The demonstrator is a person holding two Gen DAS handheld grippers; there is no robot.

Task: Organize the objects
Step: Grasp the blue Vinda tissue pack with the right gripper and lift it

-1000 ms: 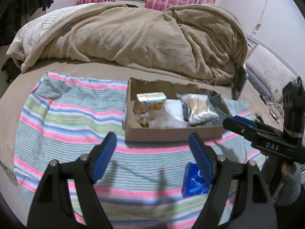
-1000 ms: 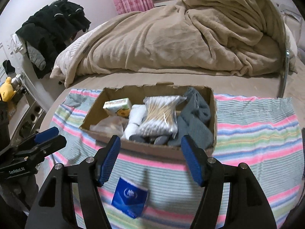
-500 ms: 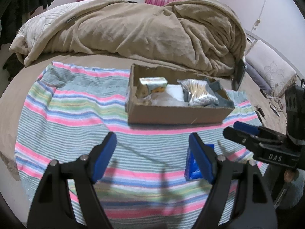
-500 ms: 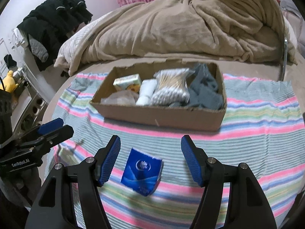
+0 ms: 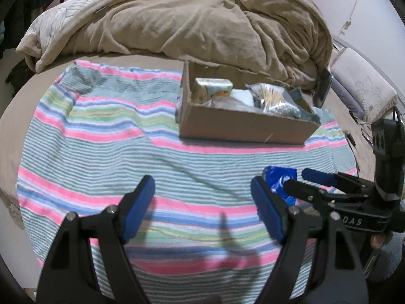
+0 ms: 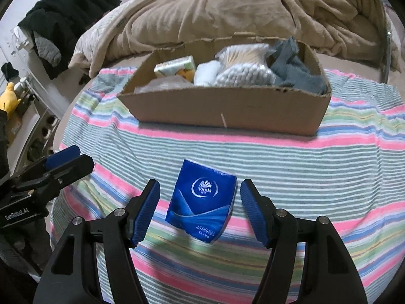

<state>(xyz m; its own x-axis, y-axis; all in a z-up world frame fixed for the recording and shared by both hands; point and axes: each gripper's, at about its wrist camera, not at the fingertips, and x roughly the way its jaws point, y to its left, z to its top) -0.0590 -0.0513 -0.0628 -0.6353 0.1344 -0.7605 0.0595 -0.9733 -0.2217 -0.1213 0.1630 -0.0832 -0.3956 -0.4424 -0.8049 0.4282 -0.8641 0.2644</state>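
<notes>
Now I centre my right gripper point(image 6: 200, 212), jaws spread and empty, over the blue tissue pack point(image 6: 202, 202) near the cardboard box point(image 6: 227, 111); left gripper point(image 5: 202, 207) idles spread.

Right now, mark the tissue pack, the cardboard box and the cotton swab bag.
tissue pack point(image 6: 202, 202), right wrist view, middle of blue front face
cardboard box point(image 6: 227, 111), right wrist view, near wall
cotton swab bag point(image 6: 244, 65), right wrist view, bag middle
</notes>
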